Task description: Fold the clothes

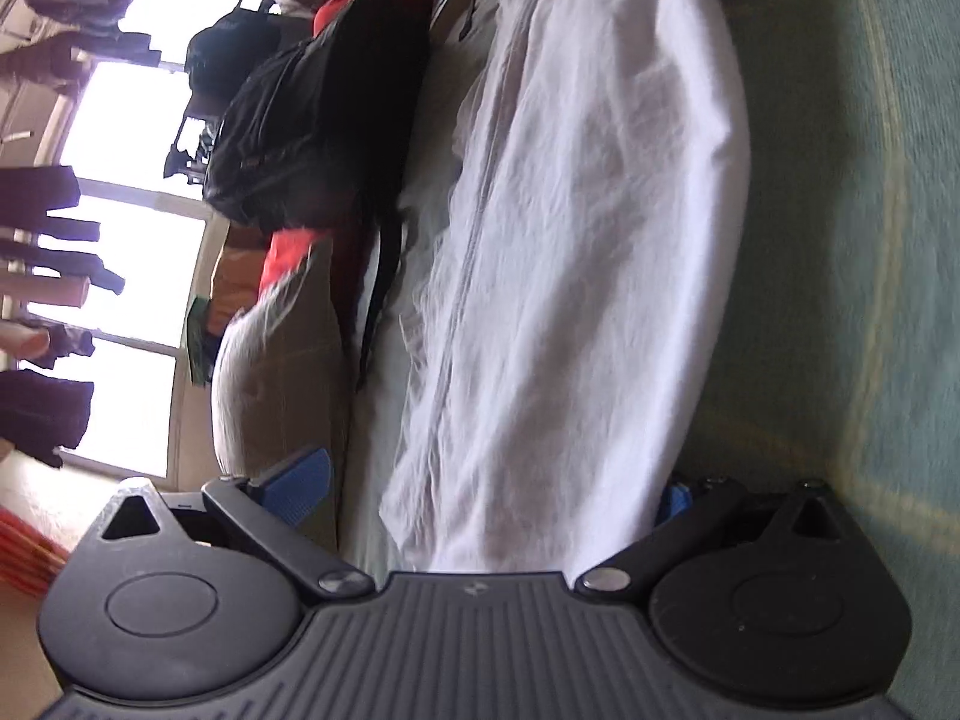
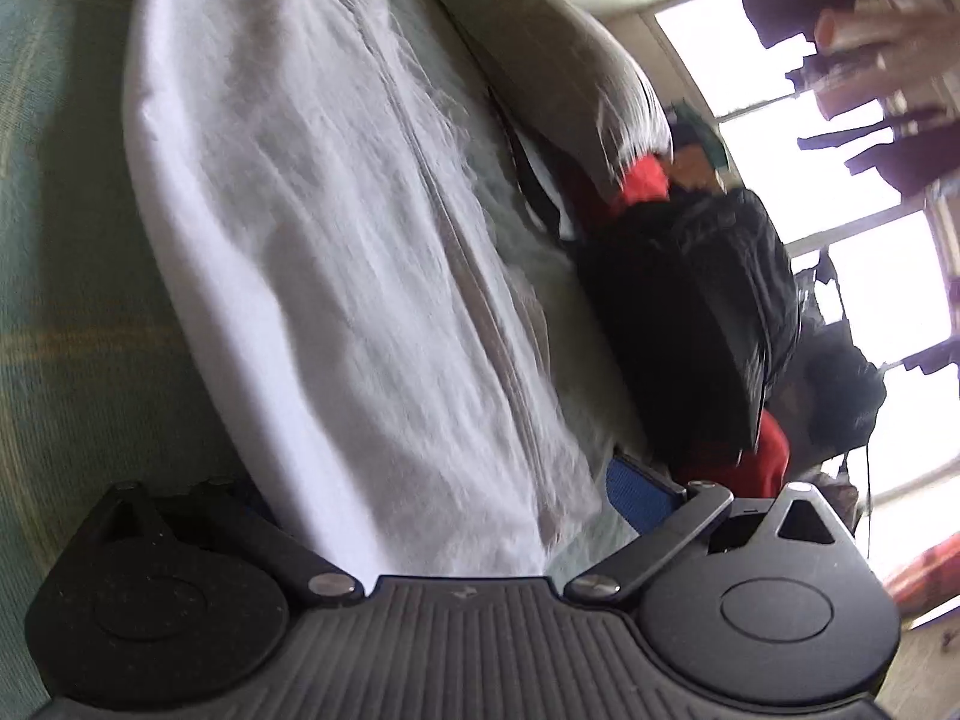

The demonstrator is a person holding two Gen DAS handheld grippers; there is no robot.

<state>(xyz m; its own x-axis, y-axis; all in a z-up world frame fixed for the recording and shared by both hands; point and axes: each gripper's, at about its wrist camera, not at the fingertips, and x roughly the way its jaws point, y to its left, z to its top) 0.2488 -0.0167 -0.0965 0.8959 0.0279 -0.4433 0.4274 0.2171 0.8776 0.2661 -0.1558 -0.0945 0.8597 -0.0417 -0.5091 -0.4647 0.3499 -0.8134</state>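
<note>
Left gripper (image 1: 489, 495): jaws stand wide apart, and the near edge of the white garment (image 1: 576, 252) lies between them; they are not closed on it.
Right gripper (image 2: 444, 495): also spread wide, with the same cloth's near edge in the gap and one blue pad (image 2: 636, 495) clear to its right.
Garment place: spread flat on the greenish bed cover (image 1: 852, 240), running straight ahead from both grippers.
Garment feel: I judge it thin, light and limp, with many wrinkles; it will sag and slide, not break.
Where to hold: the near hem corners, close to each gripper, pinching through the layers; a long seam (image 2: 444, 222) marks the middle.
Containers: a black backpack (image 2: 696, 324) beyond the cloth, beside a grey pillow (image 2: 564, 66); what it holds is hidden.
</note>
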